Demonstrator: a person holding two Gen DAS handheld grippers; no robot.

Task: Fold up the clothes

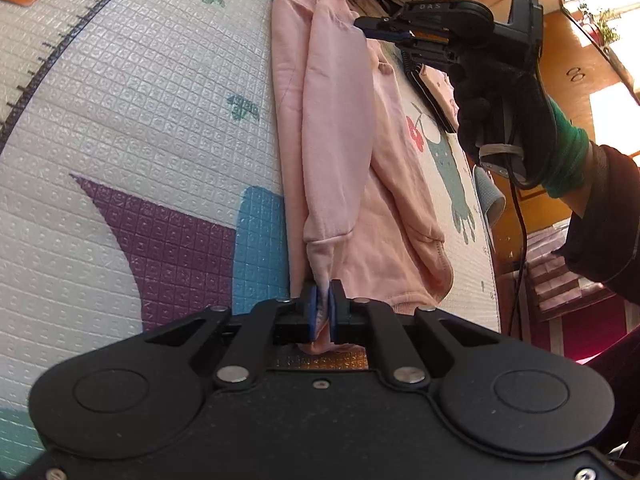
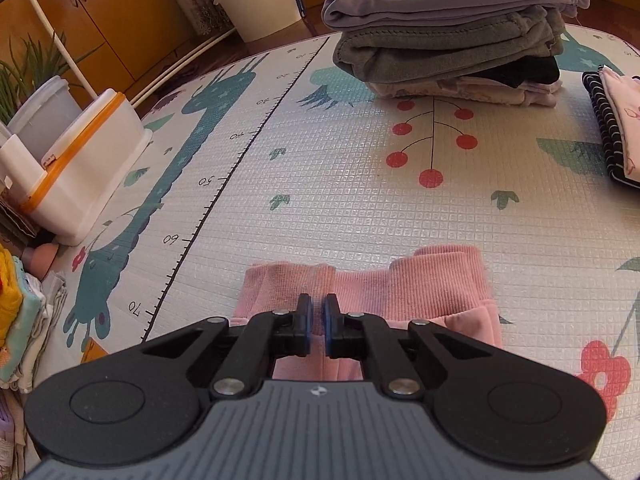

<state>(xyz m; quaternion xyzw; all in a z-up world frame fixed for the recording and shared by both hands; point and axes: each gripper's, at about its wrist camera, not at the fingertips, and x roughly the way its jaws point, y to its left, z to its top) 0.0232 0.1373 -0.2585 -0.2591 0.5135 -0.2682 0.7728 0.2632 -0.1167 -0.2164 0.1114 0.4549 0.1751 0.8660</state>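
Both grippers pinch the pink sweatshirt (image 1: 344,152): left gripper (image 1: 323,308) at 6 o'clock, right gripper (image 2: 316,316) on the ribbed hem (image 2: 400,284), likely for the next fold.

Ahead of the right hand-held gripper (image 2: 317,316), the play mat (image 2: 320,208) lies bare toward 12 o'clock. A stack of folded clothes (image 2: 452,36) blocks 1 o'clock, a white lidded box (image 2: 84,168) 10 o'clock, a striped folded pile (image 2: 612,140) 2 o'clock.
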